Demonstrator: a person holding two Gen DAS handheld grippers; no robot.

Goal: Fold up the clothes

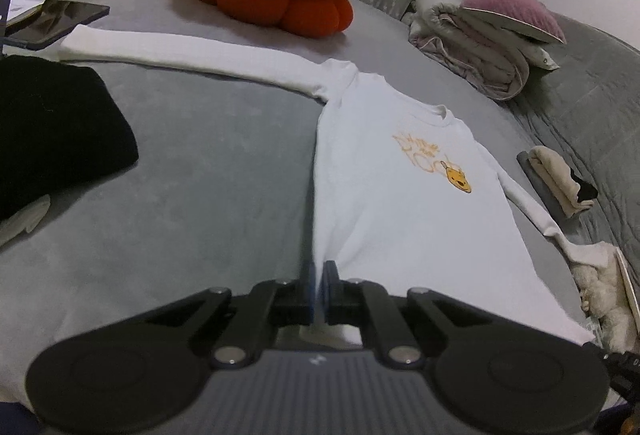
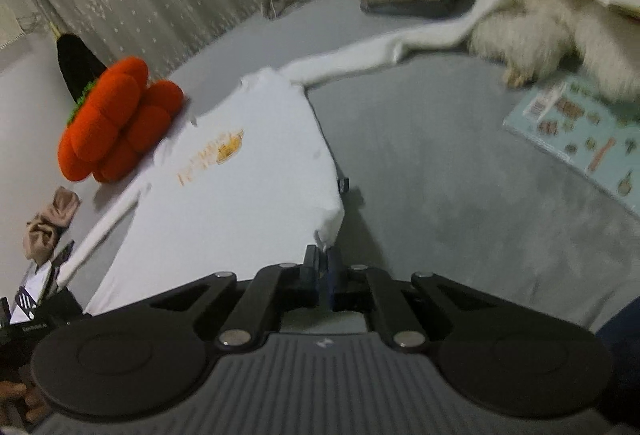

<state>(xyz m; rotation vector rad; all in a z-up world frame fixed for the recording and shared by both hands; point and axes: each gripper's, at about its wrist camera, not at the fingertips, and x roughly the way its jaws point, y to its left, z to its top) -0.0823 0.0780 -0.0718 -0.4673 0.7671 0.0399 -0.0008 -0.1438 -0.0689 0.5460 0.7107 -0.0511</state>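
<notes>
White long-sleeved shirt point(image 1: 400, 203) lies flat on the grey bed point(image 1: 208, 171), sleeves spread toward ten and four o'clock; left tongs point(image 1: 319, 275) pinch its hem corner. Right-wrist view: right tongs point(image 2: 323, 263) pinch the opposite corner; folding seems barely begun.

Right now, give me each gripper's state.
Left gripper: closed on the shirt hem.
Right gripper: closed on the shirt's other hem corner.

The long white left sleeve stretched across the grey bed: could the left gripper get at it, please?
Probably not yet: the left gripper is shut on the white shirt's hem. Otherwise bare grey bedding lies before the sleeve.
</notes>
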